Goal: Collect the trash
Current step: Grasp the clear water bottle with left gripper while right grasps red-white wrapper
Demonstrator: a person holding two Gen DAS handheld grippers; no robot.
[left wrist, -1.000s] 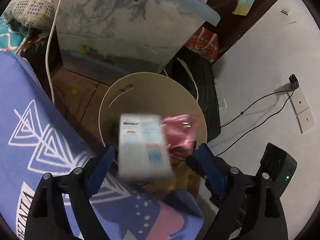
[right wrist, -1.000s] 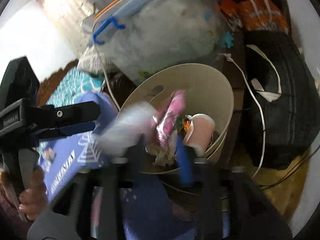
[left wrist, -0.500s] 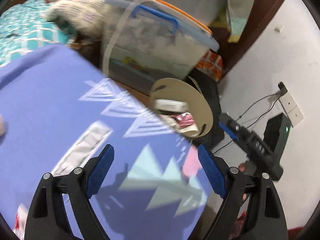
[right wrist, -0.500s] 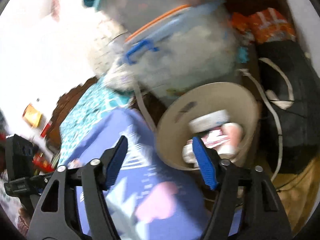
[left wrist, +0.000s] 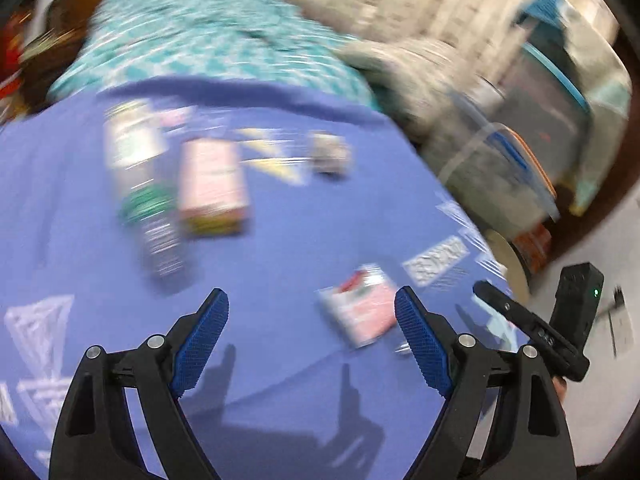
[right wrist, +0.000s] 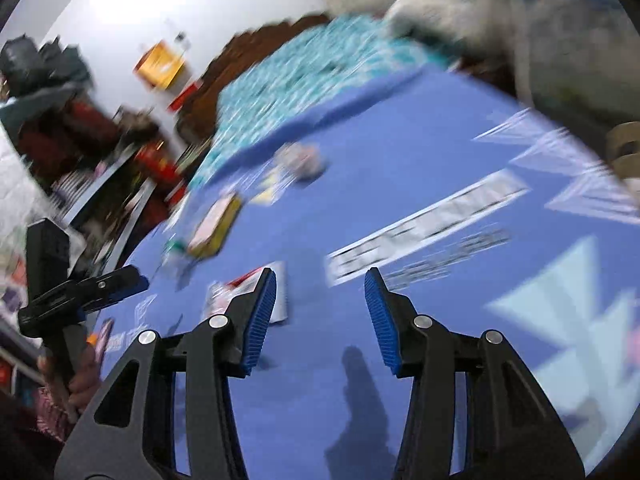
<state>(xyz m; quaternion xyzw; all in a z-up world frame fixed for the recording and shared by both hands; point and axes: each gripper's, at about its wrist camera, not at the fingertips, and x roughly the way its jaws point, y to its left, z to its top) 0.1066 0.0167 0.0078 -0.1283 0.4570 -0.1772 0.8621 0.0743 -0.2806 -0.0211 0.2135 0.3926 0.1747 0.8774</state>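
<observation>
Purple bedspread (left wrist: 280,280) | our left gripper (left wrist: 308,344) gapes empty, right gripper (right wrist: 320,312) narrowing, empty | pink packet (left wrist: 360,308) ahead, cartons (left wrist: 212,184) beyond, uncollected

Both grippers, left gripper (left wrist: 311,344) and right gripper (right wrist: 320,316), have black frames, silver screws and ribbed blue pads (left wrist: 202,344).
</observation>
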